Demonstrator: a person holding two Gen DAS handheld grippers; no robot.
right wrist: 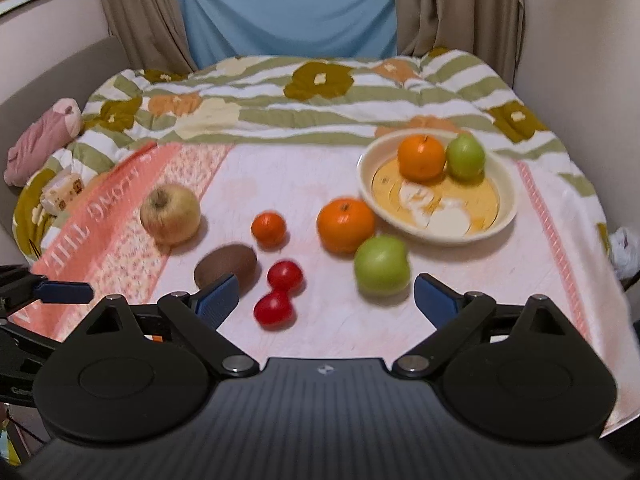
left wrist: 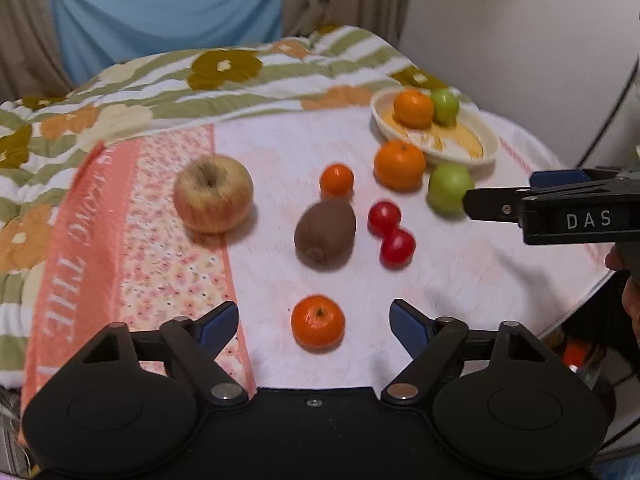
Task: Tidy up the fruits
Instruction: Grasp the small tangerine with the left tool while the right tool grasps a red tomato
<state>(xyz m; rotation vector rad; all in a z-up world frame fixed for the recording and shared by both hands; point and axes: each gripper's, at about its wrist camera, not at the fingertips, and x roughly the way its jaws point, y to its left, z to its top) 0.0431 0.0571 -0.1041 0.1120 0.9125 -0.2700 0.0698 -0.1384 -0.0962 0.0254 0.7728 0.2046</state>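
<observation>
step: approach | left gripper jaws spread around tangerine, no contact | right gripper jaws spread by green fruit | next: pinch, carry to bowl

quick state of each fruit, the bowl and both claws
bowl: holds one orange, one green fruit
orange in bowl: inside, beside green fruit in bowl
large orange: on cloth, by bowl
green fruit: on cloth, ahead of right claw
apple: on cloth, upright
kiwi: on cloth
two tomatoes: on cloth, touching
near orange: between left claw's fingers, ungripped
left claw: open
right claw: open, empty
</observation>
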